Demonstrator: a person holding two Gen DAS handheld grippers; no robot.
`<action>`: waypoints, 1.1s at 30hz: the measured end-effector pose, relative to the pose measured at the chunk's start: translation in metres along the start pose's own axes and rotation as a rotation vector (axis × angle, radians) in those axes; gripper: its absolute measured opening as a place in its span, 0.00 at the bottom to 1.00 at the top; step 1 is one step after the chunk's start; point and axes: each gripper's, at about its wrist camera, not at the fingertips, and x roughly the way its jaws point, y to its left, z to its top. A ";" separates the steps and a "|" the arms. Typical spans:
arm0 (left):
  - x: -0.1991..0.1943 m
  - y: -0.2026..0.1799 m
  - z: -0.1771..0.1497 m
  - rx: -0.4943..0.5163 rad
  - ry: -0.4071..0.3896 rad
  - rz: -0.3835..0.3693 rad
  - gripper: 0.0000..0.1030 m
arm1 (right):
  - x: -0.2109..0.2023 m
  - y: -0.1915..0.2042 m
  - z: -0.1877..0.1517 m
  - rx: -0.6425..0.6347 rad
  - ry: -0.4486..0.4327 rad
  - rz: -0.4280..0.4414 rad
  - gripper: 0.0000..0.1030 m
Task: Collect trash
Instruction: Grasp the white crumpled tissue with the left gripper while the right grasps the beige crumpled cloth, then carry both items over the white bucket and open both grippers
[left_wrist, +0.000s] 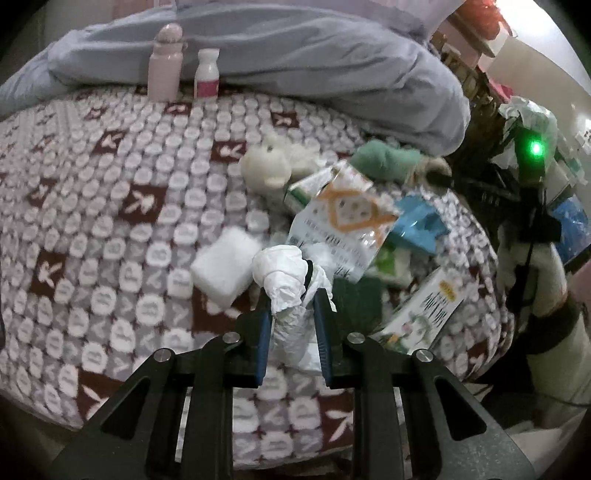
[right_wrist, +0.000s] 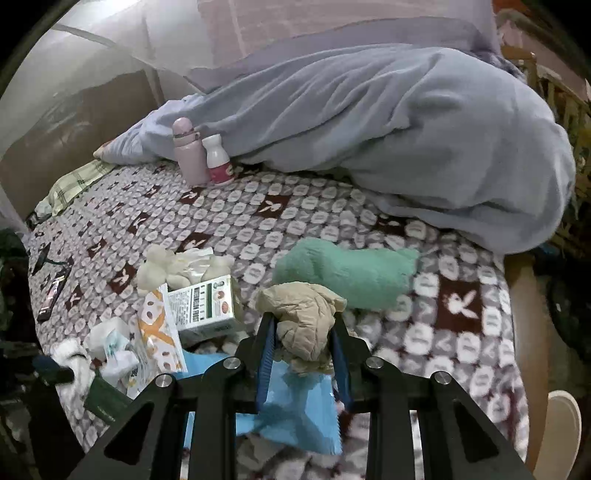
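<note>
White crumpled tissue wad (left_wrist: 284, 280) is pinched between the left gripper (left_wrist: 291, 317) jaws; beige crumpled paper wad (right_wrist: 304, 325) is clamped in the right gripper (right_wrist: 304, 332). Both hang above the patterned blanket (right_wrist: 332, 206), lower ends hidden.

Left black two-finger gripper with blue pads (left_wrist: 291, 295): pitched downward, jaws closed on a crumpled white tissue wad (left_wrist: 284, 280). Right black two-finger gripper with blue pads (right_wrist: 304, 326): pitched downward, jaws closed on a crumpled beige paper wad (right_wrist: 304, 321).
</note>
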 end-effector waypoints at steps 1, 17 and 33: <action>-0.003 -0.003 0.004 0.008 -0.011 -0.001 0.19 | -0.003 -0.001 -0.002 0.005 -0.001 -0.001 0.27; 0.000 -0.097 0.054 0.117 -0.057 -0.151 0.19 | -0.057 -0.048 -0.037 0.069 -0.051 -0.060 0.27; 0.073 -0.275 0.072 0.229 0.038 -0.307 0.19 | -0.128 -0.167 -0.115 0.255 -0.050 -0.247 0.27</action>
